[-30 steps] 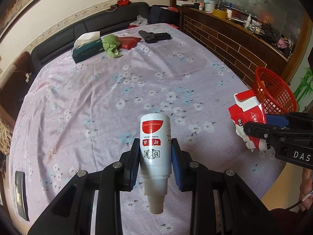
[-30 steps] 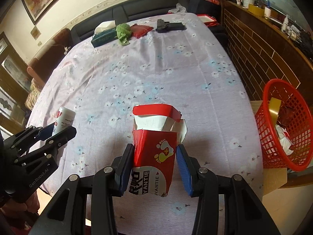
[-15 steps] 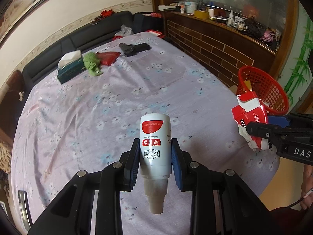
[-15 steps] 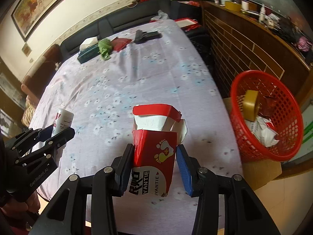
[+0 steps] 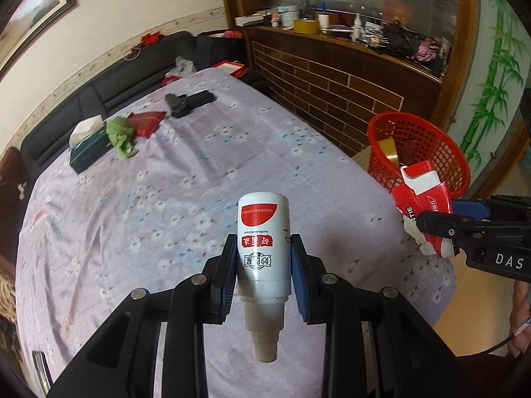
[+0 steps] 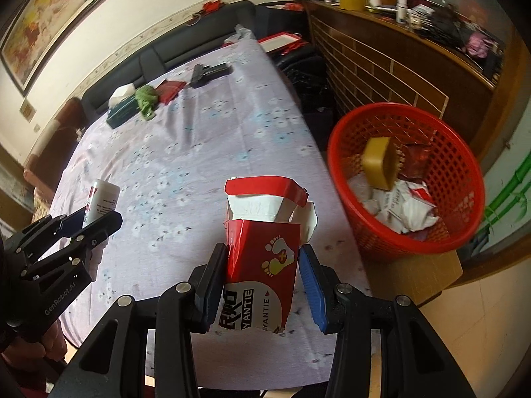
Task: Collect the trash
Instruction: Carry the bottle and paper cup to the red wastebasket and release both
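My left gripper is shut on a white spray bottle with a red label, nozzle toward the camera, held above the flowered bedsheet. My right gripper is shut on an open red and white carton, held near the bed's right edge. A red mesh basket stands to the right of the bed on a cardboard box, holding crumpled wrappers and a yellow block. The basket also shows in the left wrist view, behind the carton.
At the bed's far end lie a green tissue box, a green cloth, a red pouch and a black object. A brick-faced counter with clutter runs along the right. A black headboard is behind.
Both grippers have swung right toward the red basket with their loads. The basket now looks larger and closer in both views.
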Demonstrator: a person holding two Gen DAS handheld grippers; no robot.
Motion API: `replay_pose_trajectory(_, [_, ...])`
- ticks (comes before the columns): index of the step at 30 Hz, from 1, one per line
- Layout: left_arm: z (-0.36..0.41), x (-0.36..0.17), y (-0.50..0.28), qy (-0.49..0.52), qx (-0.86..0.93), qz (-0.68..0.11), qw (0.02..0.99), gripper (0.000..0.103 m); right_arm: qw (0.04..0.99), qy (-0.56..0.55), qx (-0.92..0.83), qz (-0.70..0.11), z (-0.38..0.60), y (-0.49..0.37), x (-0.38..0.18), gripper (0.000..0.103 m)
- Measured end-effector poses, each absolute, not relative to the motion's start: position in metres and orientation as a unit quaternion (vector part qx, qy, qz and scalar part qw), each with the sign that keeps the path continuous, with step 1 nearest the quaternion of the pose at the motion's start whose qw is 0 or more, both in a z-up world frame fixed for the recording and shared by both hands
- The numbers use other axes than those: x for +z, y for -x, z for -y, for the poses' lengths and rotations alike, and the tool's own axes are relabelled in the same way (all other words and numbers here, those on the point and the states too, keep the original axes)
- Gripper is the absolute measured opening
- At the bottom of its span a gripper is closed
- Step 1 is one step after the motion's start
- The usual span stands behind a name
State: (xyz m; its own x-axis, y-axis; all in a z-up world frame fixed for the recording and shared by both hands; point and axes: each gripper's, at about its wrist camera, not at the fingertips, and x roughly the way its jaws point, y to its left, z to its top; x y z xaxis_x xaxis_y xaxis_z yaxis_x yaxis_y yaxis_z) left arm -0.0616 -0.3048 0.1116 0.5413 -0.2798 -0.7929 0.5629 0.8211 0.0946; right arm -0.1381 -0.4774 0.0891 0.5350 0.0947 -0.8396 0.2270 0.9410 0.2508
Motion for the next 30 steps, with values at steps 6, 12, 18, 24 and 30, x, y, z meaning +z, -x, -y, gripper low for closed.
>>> replay_pose_trajectory(6, [0.327,0.113,0.060,-0.182,-0.264,-0.407,0.855,0.029,0.857,-0.188,-0.059,-0.475,0.499,0.146,0.091,0.048])
replay_pose_trajectory(12, [0.349,0.114,0.059,-0.194,-0.282,-0.402,0.849,0.029,0.856,-0.204,-0.081,-0.469,0.520,0.155,0.092,0.048])
replay_pose_trajectory(18, [0.373,0.116,0.059,-0.203,-0.300,-0.396,0.844,0.029,0.854,-0.223,-0.104,-0.458,0.546,0.165,0.096,0.048])
replay_pose_trajectory(24, [0.398,0.120,0.061,-0.211,-0.320,-0.389,0.838,0.029,0.852,-0.241,-0.129,-0.446,0.573,0.171,0.101,0.048])
replay_pose_trajectory(30, [0.421,0.124,0.062,-0.214,-0.340,-0.383,0.832,0.029,0.852,-0.253,-0.150,-0.433,0.599,0.177,0.109,0.048])
